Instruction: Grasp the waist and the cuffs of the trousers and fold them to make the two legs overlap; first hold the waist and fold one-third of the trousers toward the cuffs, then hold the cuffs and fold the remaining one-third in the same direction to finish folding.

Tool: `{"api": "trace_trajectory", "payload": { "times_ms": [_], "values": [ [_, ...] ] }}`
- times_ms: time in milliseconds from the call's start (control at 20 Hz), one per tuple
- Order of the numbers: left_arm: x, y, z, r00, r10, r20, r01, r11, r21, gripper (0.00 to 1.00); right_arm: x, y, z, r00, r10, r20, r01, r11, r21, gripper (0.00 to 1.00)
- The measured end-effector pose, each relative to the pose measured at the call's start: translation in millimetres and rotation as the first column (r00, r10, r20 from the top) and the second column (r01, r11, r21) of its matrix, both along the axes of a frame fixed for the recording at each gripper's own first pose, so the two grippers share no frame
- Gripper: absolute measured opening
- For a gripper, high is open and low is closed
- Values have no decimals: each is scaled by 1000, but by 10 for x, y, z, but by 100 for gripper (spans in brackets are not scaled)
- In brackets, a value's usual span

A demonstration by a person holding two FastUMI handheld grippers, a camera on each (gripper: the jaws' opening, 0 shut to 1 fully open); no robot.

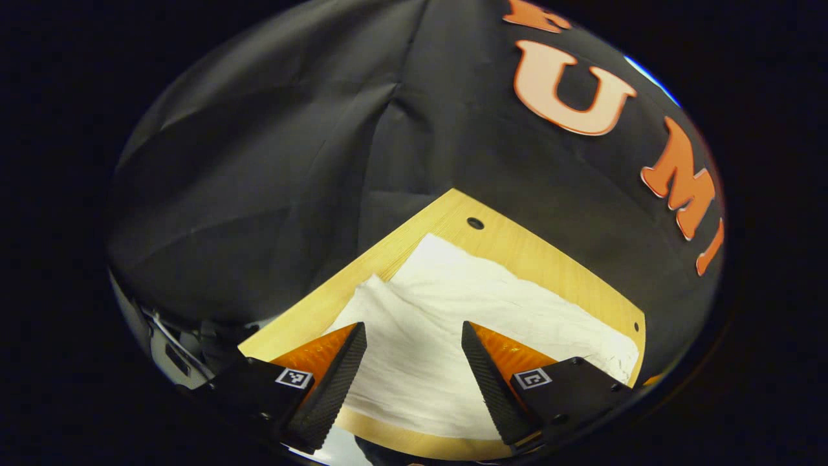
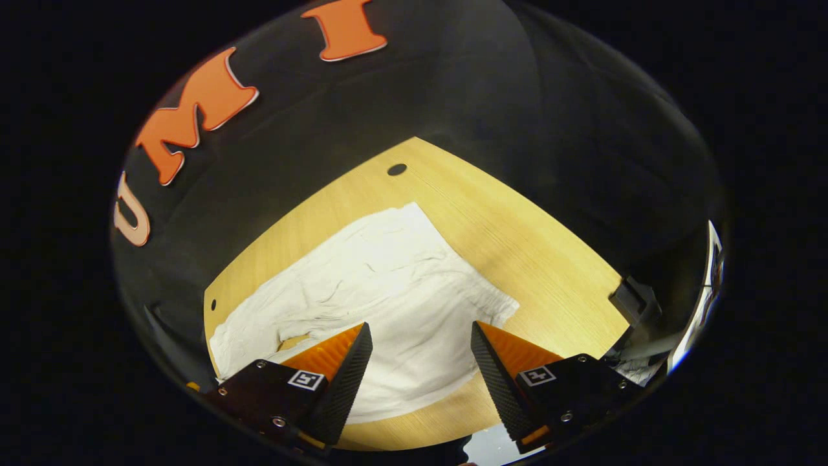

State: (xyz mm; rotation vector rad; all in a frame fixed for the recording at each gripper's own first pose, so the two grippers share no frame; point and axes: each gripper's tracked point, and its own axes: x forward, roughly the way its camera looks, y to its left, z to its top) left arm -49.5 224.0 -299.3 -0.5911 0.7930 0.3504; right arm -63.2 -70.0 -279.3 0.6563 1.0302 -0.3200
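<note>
- The white trousers (image 1: 453, 304) lie spread flat on the light wooden worktop (image 1: 550, 259), which is backed by the booth's black cloth wall (image 1: 272, 162).
- In the left gripper view, the left gripper (image 1: 414, 336) hangs above the trousers with its fingers (image 1: 336, 382) spread wide apart; nothing is between them and they hold nothing.
- Here a fold or overlapping layer of the cloth shows just ahead of the fingers, and the fabric runs off to the right toward the worktop's edge.
- A small dark hole (image 1: 475, 223) sits in the worktop near its far corner, just beyond the trousers.
- In the right gripper view, the right gripper (image 2: 420, 336) is also above the trousers (image 2: 381, 278), its fingers (image 2: 498, 382) wide apart and gripping nothing.
- The gathered waistband end (image 2: 491, 301) lies toward the right of this view, near the right finger; the rest of the garment stretches away to the left.
- Bare worktop (image 2: 517, 226) shows past the cloth, with a dark hole (image 2: 396, 169) near the far corner.
- A dark block-shaped object (image 2: 631, 298) sits at the worktop's right edge; what it is cannot be told.
</note>
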Motion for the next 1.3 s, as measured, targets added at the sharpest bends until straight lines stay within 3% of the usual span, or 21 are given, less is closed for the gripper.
{"api": "trace_trajectory", "payload": {
  "times_ms": [250, 500, 550, 600, 950, 1150, 1300],
  "values": [
    [-178, -171, -403, 990, 89, -106, -104, 982, -155, 99, -149, -91, -393, 992, -75, -106, 84, 993, 84, 87],
    [-413, -29, -698, 967, 182, -180, -230, 926, -300, 99, -236, -127, -706, 979, -96, -177, 117, 987, 111, 87],
    [-462, 11, -751, 961, 196, -195, -250, 915, -317, 96, -248, -119, -745, 978, -98, -186, 119, 987, 109, 87],
    [-535, 51, -802, 953, 211, -217, -276, 902, -332, 100, -243, -110, -770, 976, -98, -194, 122, 986, 112, 87],
    [-910, 123, -1312, 910, 268, -316, -382, 838, -389, 99, -269, -94, -855, 970, -117, -212, 145, 982, 123, 87],
    [-947, 279, -1422, 902, 323, -285, -420, 808, -414, 98, -282, -100, -856, 968, -136, -212, 167, 977, 133, 87],
    [-787, 371, -1397, 913, 348, -212, -407, 792, -455, 95, -253, -130, -856, 967, -153, -203, 182, 974, 133, 87]
  ]
}}
